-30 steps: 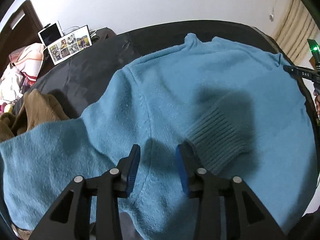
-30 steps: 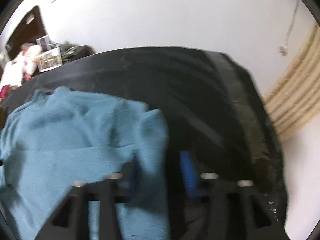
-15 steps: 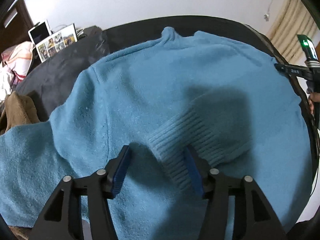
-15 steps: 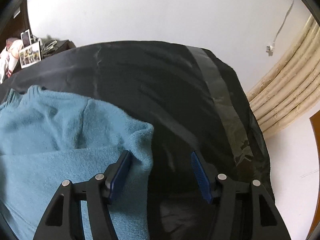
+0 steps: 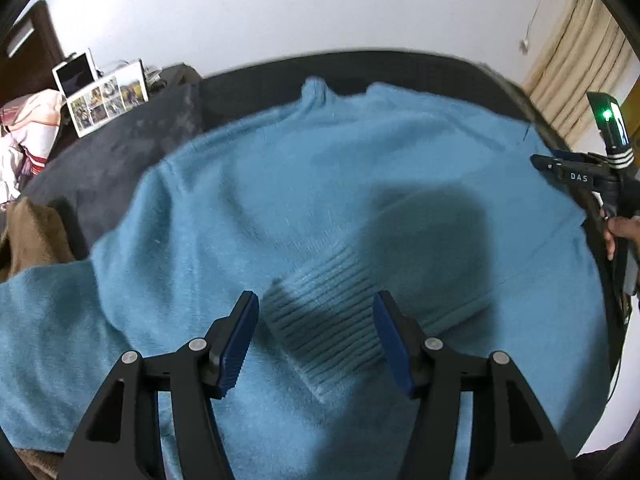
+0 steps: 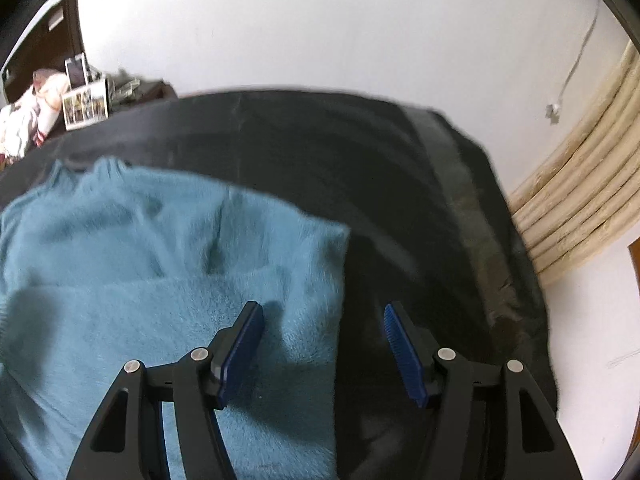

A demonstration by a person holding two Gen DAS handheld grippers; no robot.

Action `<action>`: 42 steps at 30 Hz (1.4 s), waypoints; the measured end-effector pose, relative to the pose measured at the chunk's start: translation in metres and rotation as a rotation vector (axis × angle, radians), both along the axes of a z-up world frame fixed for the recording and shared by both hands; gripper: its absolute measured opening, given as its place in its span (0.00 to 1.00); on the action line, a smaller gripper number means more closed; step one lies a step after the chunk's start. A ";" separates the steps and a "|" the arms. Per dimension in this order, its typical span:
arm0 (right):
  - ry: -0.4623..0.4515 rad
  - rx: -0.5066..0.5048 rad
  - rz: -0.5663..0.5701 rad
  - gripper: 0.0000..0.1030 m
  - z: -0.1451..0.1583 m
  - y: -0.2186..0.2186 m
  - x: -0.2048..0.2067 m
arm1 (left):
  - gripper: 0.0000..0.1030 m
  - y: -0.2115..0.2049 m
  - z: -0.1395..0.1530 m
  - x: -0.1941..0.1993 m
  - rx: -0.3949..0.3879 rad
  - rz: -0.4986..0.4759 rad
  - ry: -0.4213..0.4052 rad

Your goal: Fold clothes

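L claw [image 5: 316, 332] has just been opening and now stands released, jaws wide, w/ the ribbed cuff [image 5: 324, 332] of the blue sweater [image 5: 280, 200] lying loose between them; sleeve's dropped across the chest, so I read that fold as placed. R claw [image 6: 322, 352] also released, straddling the sweater's edge at 3 o'clock on the dark bed cover [image 6: 360, 160]. Other sleeve at 9 o'clock is unfolded; prob next.
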State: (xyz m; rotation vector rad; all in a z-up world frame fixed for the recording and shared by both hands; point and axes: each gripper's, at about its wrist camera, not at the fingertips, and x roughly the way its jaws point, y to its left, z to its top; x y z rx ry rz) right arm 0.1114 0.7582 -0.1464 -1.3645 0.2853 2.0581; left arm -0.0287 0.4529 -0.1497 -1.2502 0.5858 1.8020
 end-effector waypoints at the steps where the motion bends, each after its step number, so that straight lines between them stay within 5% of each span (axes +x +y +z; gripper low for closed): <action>1: 0.006 0.008 0.003 0.65 -0.001 0.000 0.000 | 0.62 0.002 -0.007 -0.002 -0.007 0.004 -0.024; 8: 0.059 0.031 -0.006 0.66 0.016 -0.008 0.022 | 0.68 0.000 -0.008 -0.017 0.044 0.028 -0.101; 18: 0.049 0.009 -0.145 0.66 0.023 -0.017 0.103 | 0.80 0.009 -0.013 -0.001 0.011 -0.009 -0.007; 28: 0.054 -0.009 -0.081 0.66 0.001 -0.018 0.098 | 0.81 0.009 -0.014 0.000 0.002 0.008 0.004; 32: -0.030 0.012 -0.091 0.66 -0.008 -0.011 0.098 | 0.81 0.009 -0.013 0.001 -0.008 0.030 0.000; 37: 0.103 0.000 -0.079 0.66 0.019 -0.028 0.120 | 0.82 -0.005 -0.008 0.001 -0.024 0.107 -0.014; 42: 0.160 -0.071 0.065 0.66 0.030 -0.071 0.116 | 0.82 -0.017 0.001 0.018 -0.018 0.154 -0.011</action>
